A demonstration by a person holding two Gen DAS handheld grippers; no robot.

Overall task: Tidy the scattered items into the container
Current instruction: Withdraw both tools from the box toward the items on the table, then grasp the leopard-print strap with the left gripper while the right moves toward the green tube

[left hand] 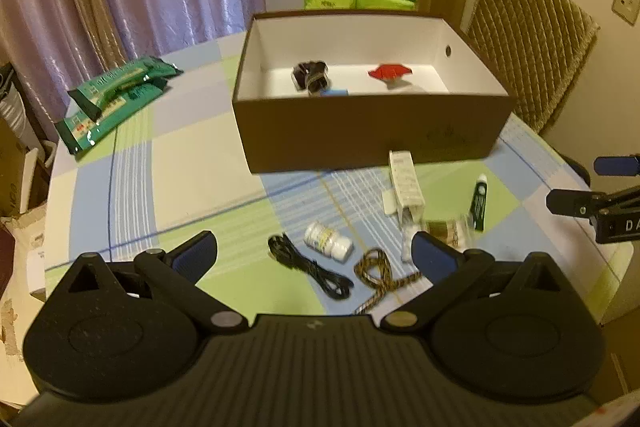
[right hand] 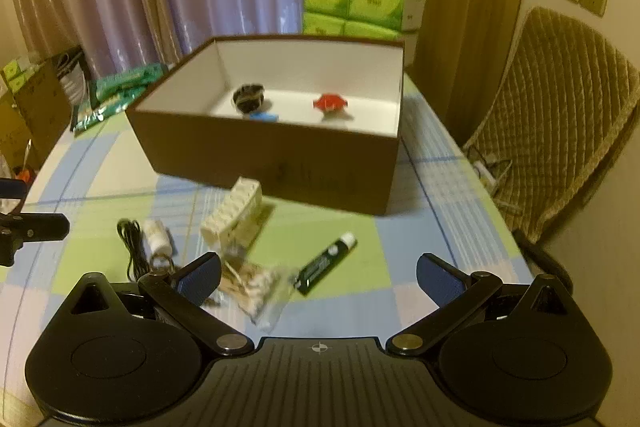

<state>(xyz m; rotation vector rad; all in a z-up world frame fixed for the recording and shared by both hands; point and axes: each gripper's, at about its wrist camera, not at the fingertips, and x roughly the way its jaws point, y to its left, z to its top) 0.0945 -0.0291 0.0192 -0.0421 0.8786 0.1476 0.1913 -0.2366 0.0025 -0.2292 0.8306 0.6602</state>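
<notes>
- On the worktop (left hand: 192, 155), the brown box (left hand: 360, 135) sits at 12 o'clock, open side up so things drop straight in; it already holds a dark bundle (left hand: 311, 75), a red item (left hand: 390, 71) & a blue piece (left hand: 334, 92).
- Loose stuff lies at 6 o'clock of the box: white carton (left hand: 406, 179), green tube (left hand: 479, 201), pill bottle (left hand: 328, 241), black cable (left hand: 312, 267), patterned cord (left hand: 378, 269), clear packet (right hand: 260, 283).
- Left gripper (left hand: 314, 259): fingers spread wide, nothing held, framing bottle/cable/cord, prob. lining up a pick.
- Right gripper (right hand: 318, 277): fingers also apart & empty, w/ packet & tube between them.
- Green packs (left hand: 116, 99) at 10 o'clock, well apart from the rest.
</notes>
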